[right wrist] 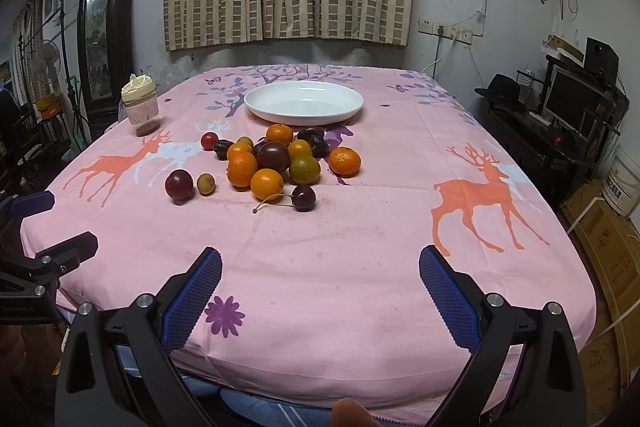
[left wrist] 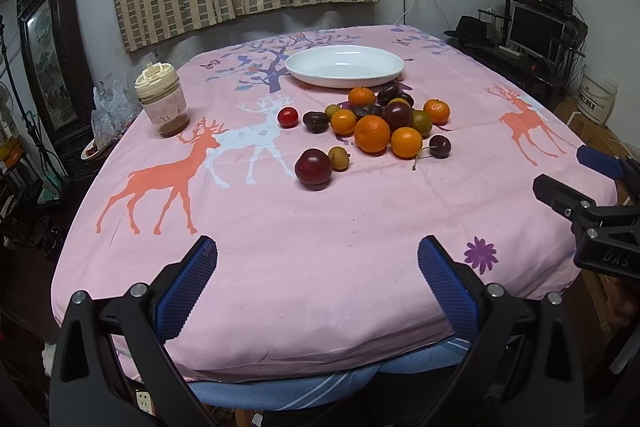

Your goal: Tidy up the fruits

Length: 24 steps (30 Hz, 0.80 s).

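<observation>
A heap of fruit (left wrist: 380,123) (right wrist: 276,163) lies mid-table: several oranges, dark plums, dates, a green citrus and a stemmed cherry (left wrist: 440,146) (right wrist: 303,197). One plum (left wrist: 313,167) (right wrist: 179,185) and a small longan (left wrist: 339,157) (right wrist: 205,183) sit apart to the left, and a red cherry tomato (left wrist: 287,117) (right wrist: 209,140) lies further back. Behind the heap stands an empty white dish (left wrist: 344,66) (right wrist: 304,102). My left gripper (left wrist: 318,271) and my right gripper (right wrist: 320,279) both hover open over the near table edge, holding nothing. The right gripper (left wrist: 576,175) also shows in the left wrist view.
A lidded plastic cup (left wrist: 162,99) (right wrist: 140,107) stands at the table's left. The pink deer-print cloth (left wrist: 320,227) (right wrist: 360,247) covers the table. A dark shelf with a monitor (right wrist: 576,107) and a hat stands to the right, a framed cabinet (left wrist: 48,39) to the left.
</observation>
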{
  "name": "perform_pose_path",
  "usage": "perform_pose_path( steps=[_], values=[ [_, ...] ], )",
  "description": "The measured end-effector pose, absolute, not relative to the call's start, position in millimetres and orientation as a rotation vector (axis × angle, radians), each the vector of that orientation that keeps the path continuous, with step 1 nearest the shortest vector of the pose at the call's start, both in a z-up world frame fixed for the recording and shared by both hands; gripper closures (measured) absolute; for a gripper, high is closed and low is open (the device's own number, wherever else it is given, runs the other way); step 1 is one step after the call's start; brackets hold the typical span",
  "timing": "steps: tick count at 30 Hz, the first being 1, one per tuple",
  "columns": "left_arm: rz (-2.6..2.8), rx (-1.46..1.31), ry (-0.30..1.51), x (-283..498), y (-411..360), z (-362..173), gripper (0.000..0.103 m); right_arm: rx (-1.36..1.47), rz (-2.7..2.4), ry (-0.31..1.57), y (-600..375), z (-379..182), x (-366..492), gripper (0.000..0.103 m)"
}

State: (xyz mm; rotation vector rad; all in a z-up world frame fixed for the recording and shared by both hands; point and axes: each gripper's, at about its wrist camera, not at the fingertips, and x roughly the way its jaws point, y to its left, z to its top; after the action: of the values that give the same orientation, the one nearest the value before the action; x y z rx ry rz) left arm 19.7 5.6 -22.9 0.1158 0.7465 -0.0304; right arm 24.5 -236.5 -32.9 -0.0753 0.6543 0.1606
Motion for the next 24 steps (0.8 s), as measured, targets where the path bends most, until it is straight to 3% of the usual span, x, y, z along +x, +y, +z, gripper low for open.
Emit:
perform_pose_path(
  steps=[13, 22, 24],
  values=[
    [-0.062, 0.094, 0.792, 62.5, 19.0, -45.0, 0.004, 0.013, 0.283, 0.667, -241.1, -45.0, 62.6, 0.004],
    [-0.142, 0.018, 0.827, 125.6, 53.9, -61.8, 0.005, 0.000, 0.300, 0.806, -228.2, -67.4, 134.9, 0.004],
    [-0.173, 0.024, 0.832, 135.7, 57.6, -64.5, 0.013, -0.028, 0.302, 0.844, -224.6, -73.3, 147.1, 0.019]
  ],
)
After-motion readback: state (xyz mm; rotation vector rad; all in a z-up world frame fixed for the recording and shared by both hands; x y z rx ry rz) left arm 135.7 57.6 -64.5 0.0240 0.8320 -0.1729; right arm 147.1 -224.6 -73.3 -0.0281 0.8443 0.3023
